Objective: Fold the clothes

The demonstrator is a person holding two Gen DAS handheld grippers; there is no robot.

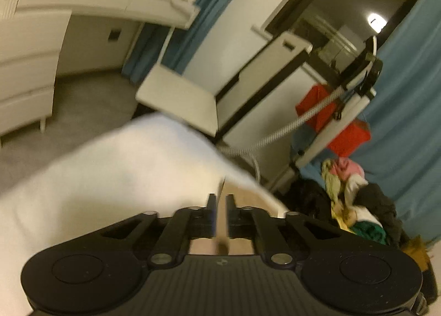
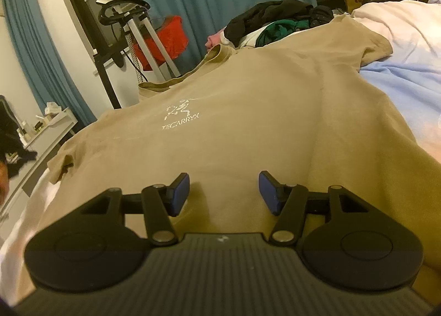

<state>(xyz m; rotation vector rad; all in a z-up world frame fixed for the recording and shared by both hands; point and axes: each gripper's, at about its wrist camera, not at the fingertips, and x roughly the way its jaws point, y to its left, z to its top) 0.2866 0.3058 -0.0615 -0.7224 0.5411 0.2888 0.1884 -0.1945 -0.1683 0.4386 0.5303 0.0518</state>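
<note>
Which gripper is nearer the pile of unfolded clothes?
Hard to call. The left gripper, shut on a tan shirt edge, sees the clothes pile beside it; the open right gripper views it across the shirt.

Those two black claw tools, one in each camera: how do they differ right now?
The left gripper has its jaws nearly shut, pinching a thin edge of tan fabric; the right gripper stands wide open, holding nothing. The left one's view is blurred and looks out over the room; the right one's view is sharp, low over the spread tan T-shirt. Both share the same black body and blue finger pads.
</note>
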